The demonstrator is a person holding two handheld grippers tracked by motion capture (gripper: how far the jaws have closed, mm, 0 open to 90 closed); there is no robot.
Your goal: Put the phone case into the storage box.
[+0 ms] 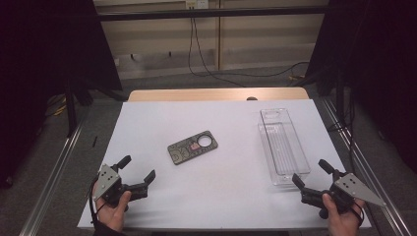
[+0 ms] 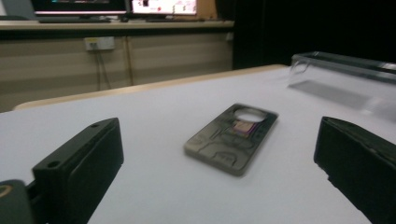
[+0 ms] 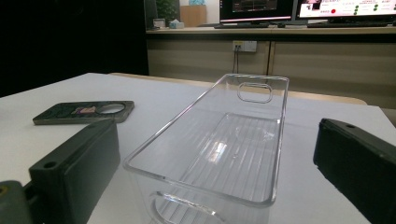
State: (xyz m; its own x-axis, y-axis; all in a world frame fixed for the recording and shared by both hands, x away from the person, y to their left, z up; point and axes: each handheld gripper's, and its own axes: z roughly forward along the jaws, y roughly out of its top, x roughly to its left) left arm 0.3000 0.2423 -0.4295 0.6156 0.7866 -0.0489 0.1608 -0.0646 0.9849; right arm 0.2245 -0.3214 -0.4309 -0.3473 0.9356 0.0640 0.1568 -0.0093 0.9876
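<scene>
A dark grey phone case (image 1: 192, 147) with a round camera hole lies flat near the middle of the white table; it also lies ahead of the jaws in the left gripper view (image 2: 232, 137) and at the left of the right gripper view (image 3: 84, 112). A clear plastic bin (image 1: 282, 145) stands empty at the right, just beyond the right jaws (image 3: 219, 154). My left gripper (image 1: 138, 168) is open at the near left corner, well short of the case. My right gripper (image 1: 311, 174) is open at the near right, by the bin's near end. Both hold nothing.
The white table top (image 1: 216, 196) ends in a wooden strip at the far side. Metal rails (image 1: 54, 167) run along both sides of the table. Cables hang against the far wall. Monitors stand on a shelf in the background of both gripper views.
</scene>
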